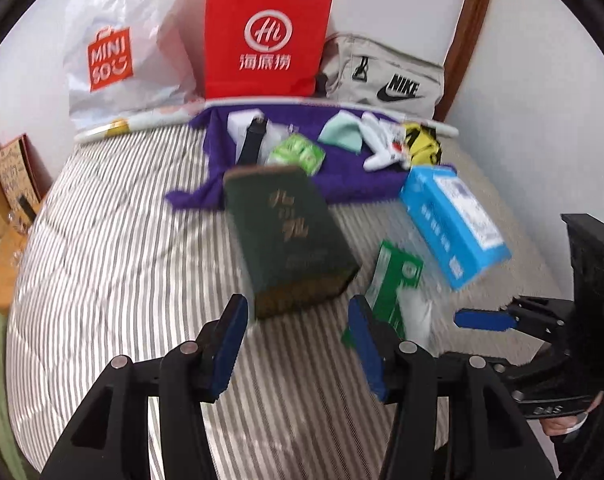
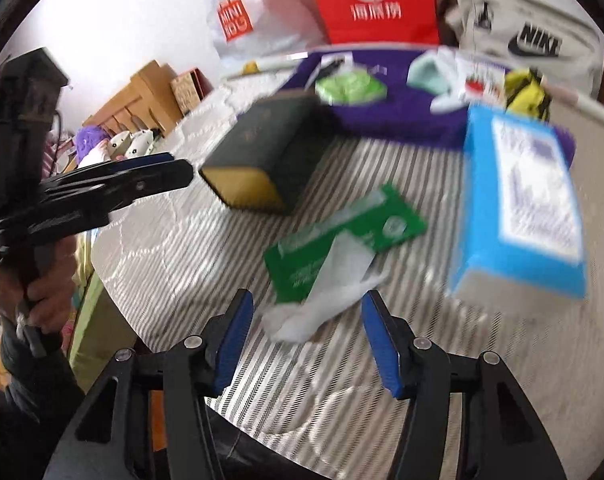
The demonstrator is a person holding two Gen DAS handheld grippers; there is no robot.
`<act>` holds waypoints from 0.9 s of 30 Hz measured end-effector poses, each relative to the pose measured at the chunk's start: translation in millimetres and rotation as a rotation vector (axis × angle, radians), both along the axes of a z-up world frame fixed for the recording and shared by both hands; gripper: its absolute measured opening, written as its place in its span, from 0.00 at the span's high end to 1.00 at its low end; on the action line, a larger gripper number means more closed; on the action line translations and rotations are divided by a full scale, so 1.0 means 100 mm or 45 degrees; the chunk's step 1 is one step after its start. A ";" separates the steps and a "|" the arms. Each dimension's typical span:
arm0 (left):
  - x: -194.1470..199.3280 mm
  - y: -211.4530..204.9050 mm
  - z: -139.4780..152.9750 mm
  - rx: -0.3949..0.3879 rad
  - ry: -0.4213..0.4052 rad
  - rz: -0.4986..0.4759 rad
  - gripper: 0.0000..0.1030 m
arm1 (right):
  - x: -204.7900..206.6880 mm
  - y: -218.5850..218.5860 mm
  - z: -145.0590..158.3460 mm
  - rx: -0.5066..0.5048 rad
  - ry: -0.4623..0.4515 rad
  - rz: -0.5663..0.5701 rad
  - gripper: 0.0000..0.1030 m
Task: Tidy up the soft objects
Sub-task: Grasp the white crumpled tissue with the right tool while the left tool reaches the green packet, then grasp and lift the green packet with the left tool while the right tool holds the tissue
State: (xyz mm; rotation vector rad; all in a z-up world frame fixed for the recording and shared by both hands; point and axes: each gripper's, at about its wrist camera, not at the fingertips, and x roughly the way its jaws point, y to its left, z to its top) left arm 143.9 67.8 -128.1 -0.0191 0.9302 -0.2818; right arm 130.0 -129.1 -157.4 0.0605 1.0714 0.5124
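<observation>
A dark green box and a blue box lie on the striped bedcover, with a purple cloth behind them holding small soft items. Shopping bags lean against the white wall. The green tissue pack lies just ahead of the right tongs, whose jaws are apart and empty. The left tongs are likewise apart, holding nothing.

Left tool: black plastic linkage arms with silver round rivets, fingers faced with blue ribbed pads. Right tool same build, black arms, silver rivets, blue pads; its black handle body carries pale lettering, blurred. Hand on the left tool's grip comes out of a dark sleeve, thin black cable alongside.
</observation>
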 end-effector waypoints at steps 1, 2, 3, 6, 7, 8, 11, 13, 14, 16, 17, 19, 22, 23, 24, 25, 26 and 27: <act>-0.04 0.01 -0.06 0.013 0.010 0.004 0.51 | 0.00 0.04 -0.07 -0.012 0.009 -0.005 0.45; -0.07 0.02 -0.10 0.024 0.015 0.008 0.51 | 0.00 0.08 -0.12 -0.026 0.015 -0.008 0.45; -0.10 0.03 -0.14 0.032 0.021 0.011 0.51 | 0.00 0.11 -0.16 -0.033 0.017 -0.010 0.45; -0.16 0.05 -0.23 0.027 0.046 0.013 0.51 | 0.00 0.23 -0.29 -0.071 0.007 -0.004 0.45; -0.16 0.05 -0.26 0.029 0.055 0.015 0.51 | -0.01 0.26 -0.34 -0.096 0.007 -0.001 0.45; -0.16 0.04 -0.28 0.031 0.058 0.011 0.51 | -0.02 0.28 -0.34 -0.115 -0.025 -0.007 0.51; -0.14 -0.02 -0.33 0.019 0.059 -0.020 0.51 | -0.06 0.27 -0.34 -0.129 -0.061 -0.006 0.68; -0.11 -0.12 -0.36 0.014 0.060 -0.054 0.51 | -0.08 0.17 -0.33 -0.099 -0.067 -0.027 0.69; -0.10 -0.20 -0.38 0.015 0.060 -0.078 0.51 | -0.10 0.12 -0.32 -0.093 -0.070 -0.038 0.70; -0.08 -0.36 -0.42 0.021 0.055 -0.132 0.51 | -0.16 0.00 -0.30 -0.079 -0.076 -0.058 0.70; -0.07 -0.45 -0.44 0.029 0.051 -0.164 0.51 | -0.20 -0.07 -0.29 -0.072 -0.078 -0.064 0.70; -0.04 -0.63 -0.49 0.058 0.034 -0.206 0.51 | -0.27 -0.21 -0.26 -0.061 -0.083 -0.083 0.70; 0.02 -0.80 -0.55 0.092 0.025 -0.240 0.51 | -0.37 -0.43 -0.26 -0.070 -0.084 -0.120 0.70; 0.03 -0.84 -0.57 0.091 0.017 -0.256 0.51 | -0.40 -0.49 -0.27 -0.077 -0.086 -0.129 0.70; 0.04 -0.88 -0.58 0.088 0.012 -0.274 0.51 | -0.44 -0.57 -0.27 -0.085 -0.089 -0.144 0.70; 0.04 -0.91 -0.60 0.091 0.017 -0.288 0.51 | -0.46 -0.63 -0.29 -0.088 -0.089 -0.153 0.70; 0.05 -0.94 -0.61 0.100 0.022 -0.298 0.51 | -0.47 -0.68 -0.30 -0.088 -0.087 -0.161 0.70; 0.06 -0.96 -0.62 0.111 0.021 -0.306 0.51 | -0.48 -0.74 -0.31 -0.086 -0.081 -0.172 0.70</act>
